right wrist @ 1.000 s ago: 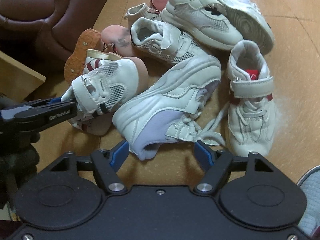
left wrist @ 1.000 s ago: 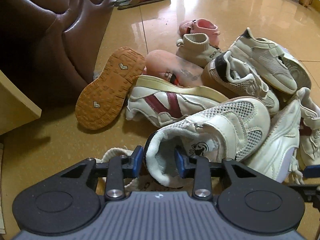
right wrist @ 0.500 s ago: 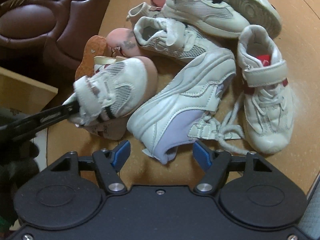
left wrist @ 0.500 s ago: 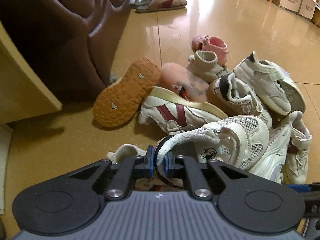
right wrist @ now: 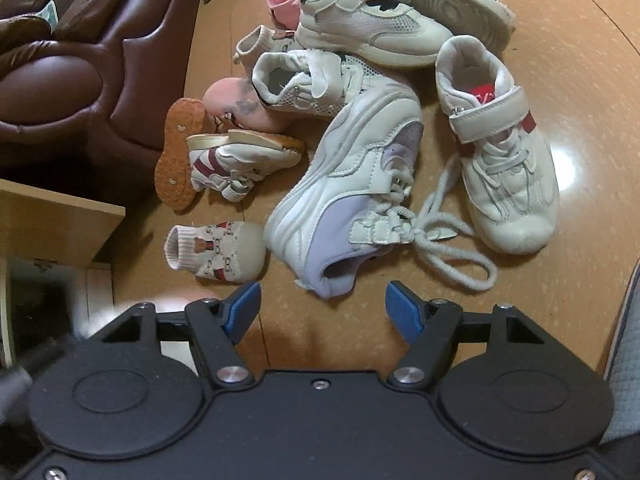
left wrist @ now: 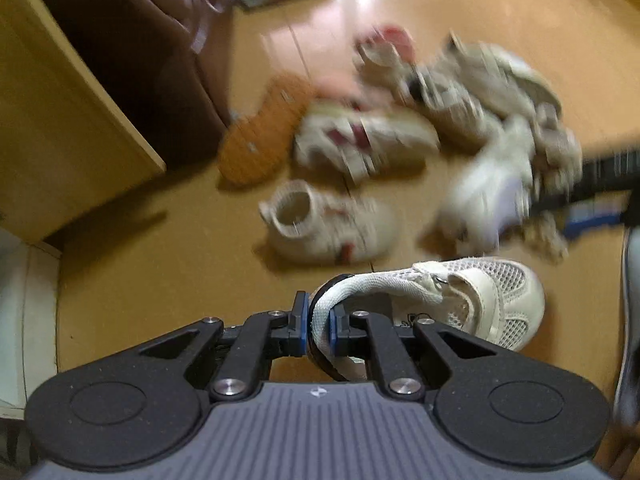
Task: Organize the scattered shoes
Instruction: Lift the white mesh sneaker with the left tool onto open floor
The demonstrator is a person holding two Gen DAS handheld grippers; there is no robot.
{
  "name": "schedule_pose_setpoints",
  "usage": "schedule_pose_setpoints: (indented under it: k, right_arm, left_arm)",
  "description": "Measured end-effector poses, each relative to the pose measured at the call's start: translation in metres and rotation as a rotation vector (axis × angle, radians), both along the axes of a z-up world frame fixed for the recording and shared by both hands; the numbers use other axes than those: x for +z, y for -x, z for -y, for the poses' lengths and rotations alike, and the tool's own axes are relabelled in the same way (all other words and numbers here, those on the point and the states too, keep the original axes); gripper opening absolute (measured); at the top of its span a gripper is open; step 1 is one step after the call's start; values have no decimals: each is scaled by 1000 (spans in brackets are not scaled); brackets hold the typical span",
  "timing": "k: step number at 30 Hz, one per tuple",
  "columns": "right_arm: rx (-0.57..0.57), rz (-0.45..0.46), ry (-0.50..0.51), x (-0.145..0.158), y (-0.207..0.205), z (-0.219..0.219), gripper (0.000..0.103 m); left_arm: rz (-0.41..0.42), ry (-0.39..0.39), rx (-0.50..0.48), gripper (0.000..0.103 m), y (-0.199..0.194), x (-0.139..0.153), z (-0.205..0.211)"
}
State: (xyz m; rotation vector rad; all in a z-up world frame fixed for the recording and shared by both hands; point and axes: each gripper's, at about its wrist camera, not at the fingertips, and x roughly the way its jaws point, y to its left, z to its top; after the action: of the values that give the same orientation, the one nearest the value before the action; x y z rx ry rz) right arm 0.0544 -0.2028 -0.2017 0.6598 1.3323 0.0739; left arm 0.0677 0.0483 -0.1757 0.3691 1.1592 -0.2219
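White mesh filled the near edge of the left wrist view: the left tool (left wrist: 318, 326) was clamped on the heel collar of a small mesh sneaker (left wrist: 472, 300), its blue pads pinched tight on that thin rim. The sneaker hung clear of the floor (left wrist: 160, 280), its long axis running from the pads out to the right and slightly away, toe farthest from the tool. Behind it, blurred, lay the pile of shoes (left wrist: 400, 140), well apart from the held one.

From the right wrist view, the right tool (right wrist: 322, 312) stood with its pads wide apart and nothing between them. Just ahead of it lay a white and lilac sneaker (right wrist: 344, 192) on its side, heel opening nearest the tool, long axis running away and up toward the pile. A patterned sock shoe (right wrist: 216, 252) sat just left of that sneaker's heel. The right hand was plainly the nearer one to the lilac sneaker; its heel edge seemed the likeliest place to grip, given how it faced the open pads.
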Motion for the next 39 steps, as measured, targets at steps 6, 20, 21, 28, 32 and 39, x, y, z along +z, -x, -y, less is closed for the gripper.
schedule_pose_setpoints:
  k: [6, 20, 21, 28, 32, 39]
  right_arm:
    - [1, -18, 14, -6, -1, -1, 72]
    - [39, -39, 39, -19, -8, -10, 72]
    - [45, -35, 34, -17, -7, -12, 72]
    - [53, -12, 23, -9, -4, -16, 72]
    - [93, 6, 40, -8, -6, -20, 72]
    - [156, 16, 75, -15, -13, -23, 72]
  left_arm:
    - [-65, -69, -158, 9, 9, -46, 7]
    - [-82, 248, 500, 14, -17, -41, -53]
    - [-105, 322, 607, 14, -12, -42, -64]
    - [-182, 545, 946, 14, 16, -64, -84]
    - [-166, 550, 986, 14, 11, -70, -81]
    - [-156, 501, 1017, 24, -1, -70, -73]
